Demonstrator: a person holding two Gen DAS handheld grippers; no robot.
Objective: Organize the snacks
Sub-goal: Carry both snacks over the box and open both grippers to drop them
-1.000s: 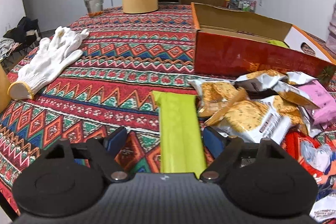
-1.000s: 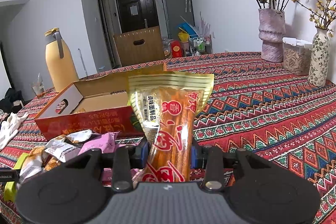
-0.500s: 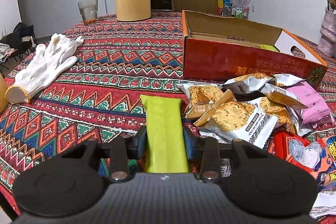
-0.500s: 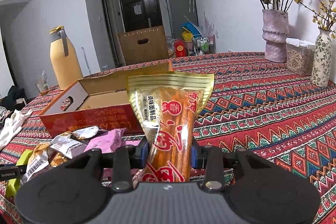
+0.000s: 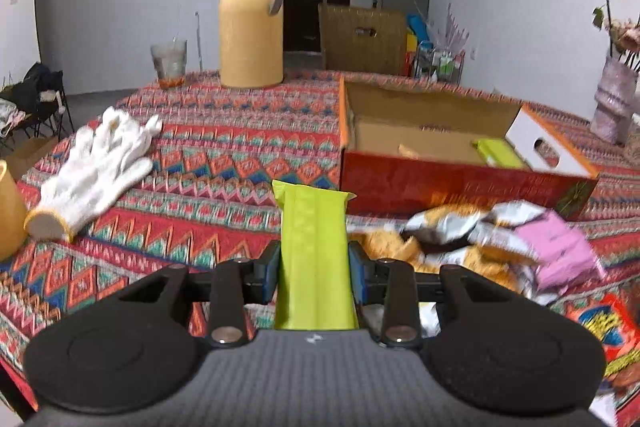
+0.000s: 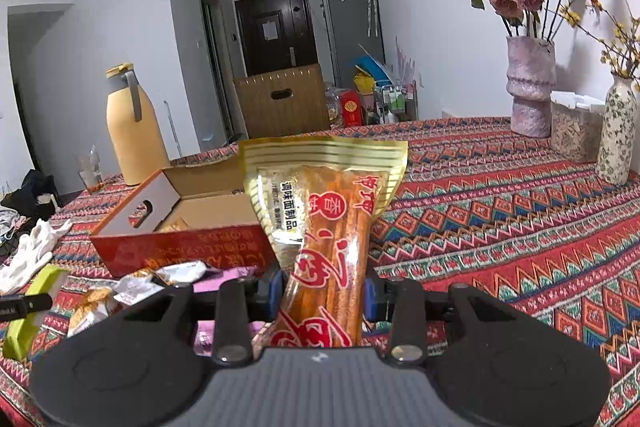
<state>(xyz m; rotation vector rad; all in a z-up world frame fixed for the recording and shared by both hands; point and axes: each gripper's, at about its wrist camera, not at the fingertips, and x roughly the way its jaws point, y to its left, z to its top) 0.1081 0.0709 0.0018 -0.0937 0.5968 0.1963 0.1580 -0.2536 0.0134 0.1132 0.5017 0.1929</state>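
It was plainly somebody's home, a lived-in dining room. A table (image 6: 500, 211) wore a bright patterned cloth, and on it stood vases of dried roses (image 6: 530, 87), a tall yellow thermos jug (image 5: 251, 23) and a used drinking glass (image 5: 169, 63). Beyond it were a dark front door (image 6: 276, 31), a grey fridge (image 6: 352, 23) and a cardboard box (image 6: 282, 101) on the floor, with clothes heaped on a chair (image 5: 38, 103) by the wall.

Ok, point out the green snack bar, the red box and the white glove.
green snack bar (image 5: 314, 247), left wrist view, wrapper's middle.
red box (image 5: 460, 183), left wrist view, front wall.
white glove (image 5: 96, 171), left wrist view, palm.
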